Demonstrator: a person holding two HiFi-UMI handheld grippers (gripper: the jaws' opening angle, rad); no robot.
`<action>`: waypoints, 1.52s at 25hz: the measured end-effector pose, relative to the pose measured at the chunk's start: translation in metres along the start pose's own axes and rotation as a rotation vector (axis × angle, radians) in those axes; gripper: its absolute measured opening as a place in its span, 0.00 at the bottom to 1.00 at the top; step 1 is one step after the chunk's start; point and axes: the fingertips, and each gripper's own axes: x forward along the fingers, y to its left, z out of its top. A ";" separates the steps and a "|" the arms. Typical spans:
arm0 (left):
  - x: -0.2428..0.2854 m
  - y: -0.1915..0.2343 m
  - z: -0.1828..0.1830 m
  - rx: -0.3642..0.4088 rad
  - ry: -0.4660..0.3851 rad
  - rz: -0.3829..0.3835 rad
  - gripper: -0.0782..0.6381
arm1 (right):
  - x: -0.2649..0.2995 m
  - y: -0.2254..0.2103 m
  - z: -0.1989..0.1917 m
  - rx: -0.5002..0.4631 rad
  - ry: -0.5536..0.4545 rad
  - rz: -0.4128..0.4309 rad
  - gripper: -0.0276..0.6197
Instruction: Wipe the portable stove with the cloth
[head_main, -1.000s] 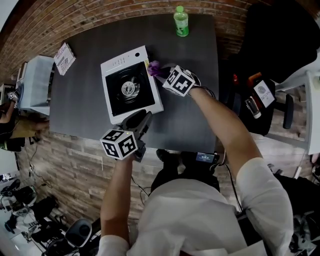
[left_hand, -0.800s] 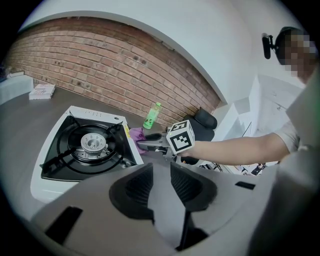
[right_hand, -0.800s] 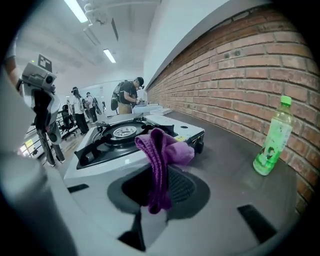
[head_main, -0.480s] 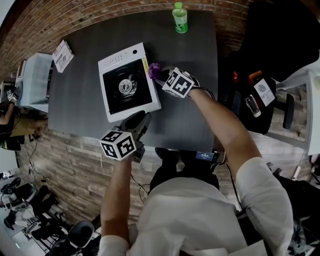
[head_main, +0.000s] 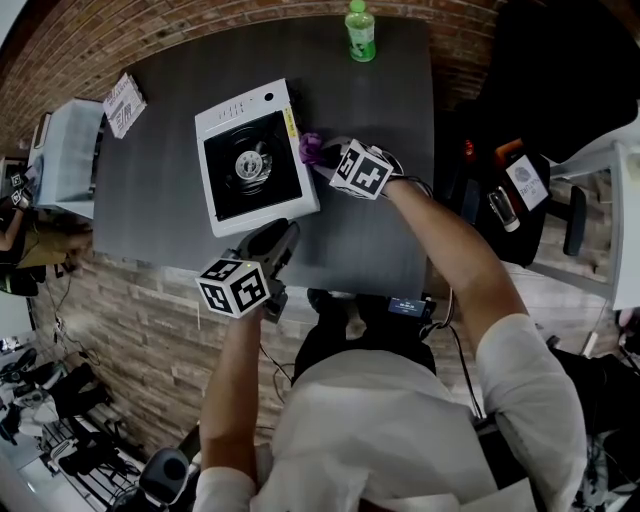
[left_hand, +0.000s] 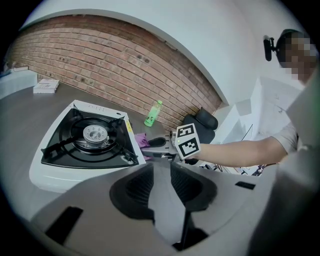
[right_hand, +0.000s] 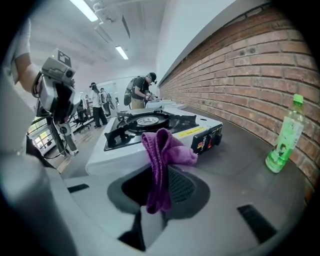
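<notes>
The stove (head_main: 255, 160) stands left of centre on the bench (head_main: 380, 230). At its lower edge the left tool (head_main: 283, 235) hovers, jaws slightly apart with nothing between them. Just right of the stove, the right tool (head_main: 325, 158) is closed on the purple cloth (head_main: 309, 148). The cloth is soft, light and floppy, so it is probably best gripped bunched. The stove may slide under pressure.

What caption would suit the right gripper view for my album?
Right gripper holds a purple cloth beside the white portable stove, a green bottle standing nearby.
</notes>
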 end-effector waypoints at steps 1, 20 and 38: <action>-0.001 0.000 0.000 -0.001 -0.002 0.000 0.25 | -0.001 0.002 0.000 -0.005 0.004 0.004 0.18; -0.025 0.007 -0.011 0.035 -0.002 -0.098 0.25 | -0.019 0.052 -0.021 -0.042 0.105 -0.001 0.18; -0.031 0.008 -0.019 0.056 0.033 -0.183 0.25 | -0.038 0.104 -0.041 -0.035 0.163 0.038 0.18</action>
